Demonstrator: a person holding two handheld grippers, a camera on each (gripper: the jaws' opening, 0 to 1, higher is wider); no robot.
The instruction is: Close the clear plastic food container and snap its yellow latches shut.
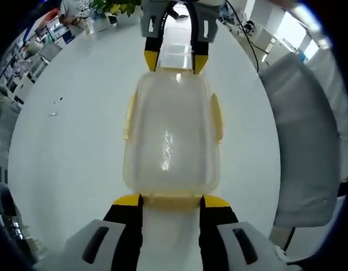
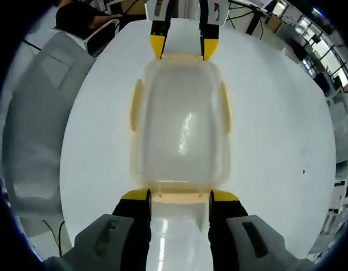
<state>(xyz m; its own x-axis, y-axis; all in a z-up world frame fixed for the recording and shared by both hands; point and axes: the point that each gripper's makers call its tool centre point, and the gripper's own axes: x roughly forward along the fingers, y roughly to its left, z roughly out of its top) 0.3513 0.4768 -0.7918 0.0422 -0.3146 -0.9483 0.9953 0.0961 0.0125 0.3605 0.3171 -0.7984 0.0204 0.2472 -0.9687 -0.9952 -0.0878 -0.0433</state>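
Note:
A clear plastic food container lies lengthwise on the white round table with its lid on. Yellow latches run along both long sides and stick out a little. The two grippers face each other across it, one at each short end. My left gripper is open, its yellow tips on either side of the near end latch. My right gripper is open the same way at the opposite end latch. The left gripper shows at the top of the right gripper view.
A grey chair stands close beside the table. Small dark specks lie on the tabletop. Potted plants and desks stand beyond the far edge. A person in dark clothes sits in the background.

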